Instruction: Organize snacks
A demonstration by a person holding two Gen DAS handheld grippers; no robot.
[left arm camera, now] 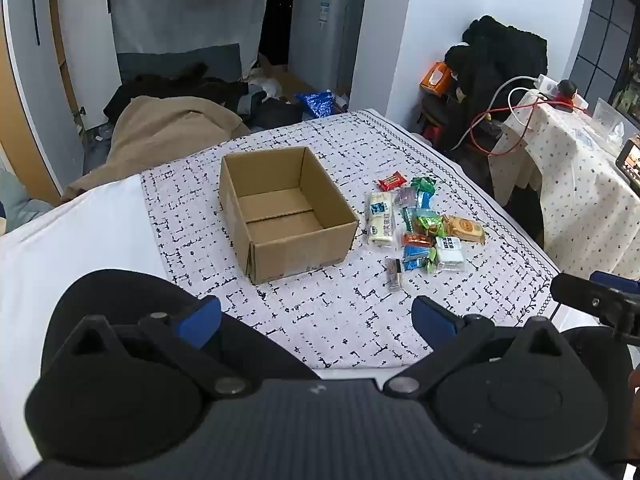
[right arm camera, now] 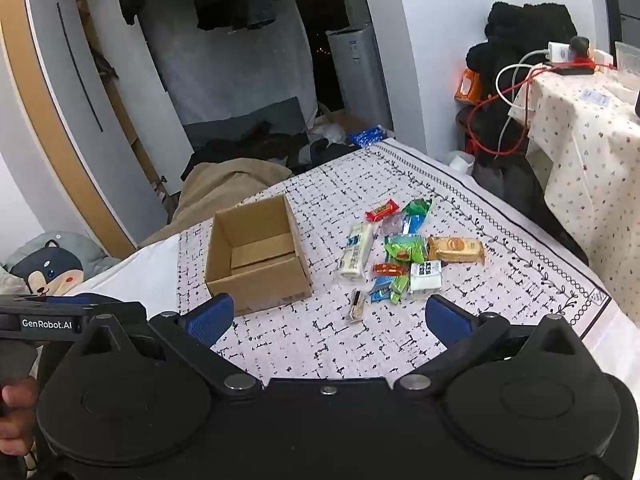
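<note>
Left claw (left arm camera: 316, 316) apart | right claw (right arm camera: 328, 316) apart | snacks (left arm camera: 424, 228) heaped colourful beside cardboard box (left arm camera: 304, 252)

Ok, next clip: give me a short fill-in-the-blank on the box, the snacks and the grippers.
1. The cardboard box is ____ inside.
2. The snack pile lies on the cloth to the ____ of the box in both views.
3. The left gripper and the right gripper both have ____ jaws.

Missing words: empty; right; open

Each handheld black plastic two-finger left gripper (left arm camera: 316, 316) and right gripper (right arm camera: 326, 318) has blue ribbed finger pads (right arm camera: 210, 318), round domed housings and silver pivot screws. White "GenRobot.AI" lettering marks the left one's side.
</note>
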